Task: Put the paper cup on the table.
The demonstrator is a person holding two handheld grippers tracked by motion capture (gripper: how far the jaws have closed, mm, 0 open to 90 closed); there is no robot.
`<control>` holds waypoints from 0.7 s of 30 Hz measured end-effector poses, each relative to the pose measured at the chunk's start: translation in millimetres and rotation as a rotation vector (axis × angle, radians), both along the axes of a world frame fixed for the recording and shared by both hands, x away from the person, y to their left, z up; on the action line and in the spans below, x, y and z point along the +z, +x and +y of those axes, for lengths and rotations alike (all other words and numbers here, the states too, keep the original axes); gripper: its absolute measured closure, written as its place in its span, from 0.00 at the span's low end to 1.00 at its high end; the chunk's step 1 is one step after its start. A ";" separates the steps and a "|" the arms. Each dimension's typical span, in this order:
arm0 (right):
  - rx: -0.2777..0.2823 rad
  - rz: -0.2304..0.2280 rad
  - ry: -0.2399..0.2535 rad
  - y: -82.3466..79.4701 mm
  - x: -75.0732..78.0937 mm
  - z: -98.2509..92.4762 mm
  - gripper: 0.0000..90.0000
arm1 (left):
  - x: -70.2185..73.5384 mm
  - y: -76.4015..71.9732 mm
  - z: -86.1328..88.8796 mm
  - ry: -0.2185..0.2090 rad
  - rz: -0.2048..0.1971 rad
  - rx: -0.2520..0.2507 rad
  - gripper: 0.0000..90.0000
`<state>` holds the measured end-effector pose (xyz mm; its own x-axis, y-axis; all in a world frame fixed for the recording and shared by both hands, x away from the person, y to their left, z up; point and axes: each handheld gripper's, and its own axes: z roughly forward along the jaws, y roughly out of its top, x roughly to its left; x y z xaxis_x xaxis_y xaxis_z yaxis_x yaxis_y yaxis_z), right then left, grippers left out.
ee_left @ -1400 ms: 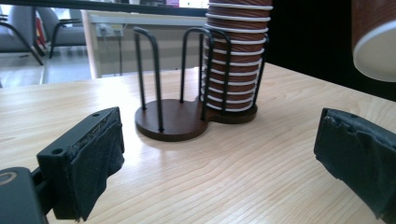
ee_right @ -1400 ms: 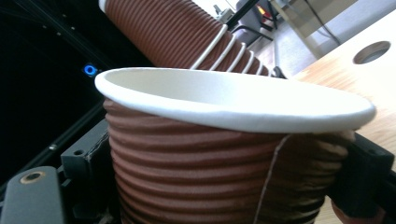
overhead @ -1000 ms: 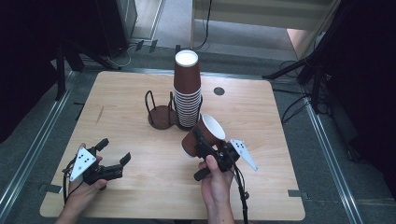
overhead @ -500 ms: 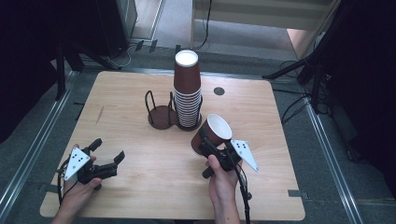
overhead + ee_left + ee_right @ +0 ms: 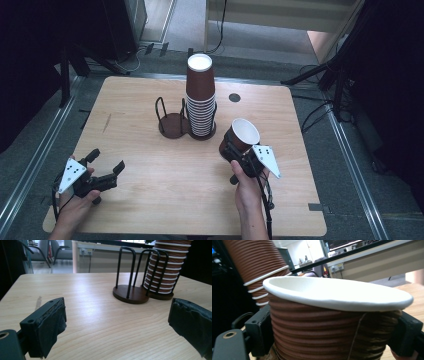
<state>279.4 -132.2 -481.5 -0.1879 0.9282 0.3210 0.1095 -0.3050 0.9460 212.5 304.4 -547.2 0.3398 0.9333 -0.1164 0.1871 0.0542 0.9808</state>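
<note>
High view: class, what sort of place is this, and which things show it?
Probably a lab or office recording space: a wooden table on a floor with metal rails, trailing cables, dark stands.

A wooden table (image 5: 150,200) bears a cup holder (image 5: 172,125) and stacked cups (image 5: 201,100).

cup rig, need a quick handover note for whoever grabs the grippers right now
Right gripper: shut on a single brown paper cup, held off the table, mouth up and tilted.
Left gripper: open, holding nothing, low over the table's near left corner.
Cup stack stands in the right ring of the wire holder; the left ring has no cups.
Done: one cup is in the grip.
Left: probably set it down or into the vacant ring.
</note>
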 end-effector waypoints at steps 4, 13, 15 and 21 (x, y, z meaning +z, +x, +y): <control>-0.014 -0.006 -0.023 5.7 0.3 -4.0 0.14 | -0.7 0.2 3.6 -0.006 0.001 0.006 0.03; -0.050 -0.023 -0.079 23.1 -0.1 -16.3 0.14 | -0.7 0.6 7.5 -0.022 0.000 0.010 0.03; -0.058 -0.029 -0.094 28.4 0.6 -19.7 0.14 | -0.8 0.5 7.7 -0.024 0.001 0.011 0.03; -0.085 -0.043 -0.123 42.8 0.8 -26.9 0.14 | -1.0 0.3 10.9 -0.029 0.002 0.019 0.03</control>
<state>322.2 -159.1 -480.8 -0.1180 0.9732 0.1976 0.0473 -0.1933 0.9800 212.8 315.2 -548.3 0.3216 0.9358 -0.1443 0.1875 0.0865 0.9785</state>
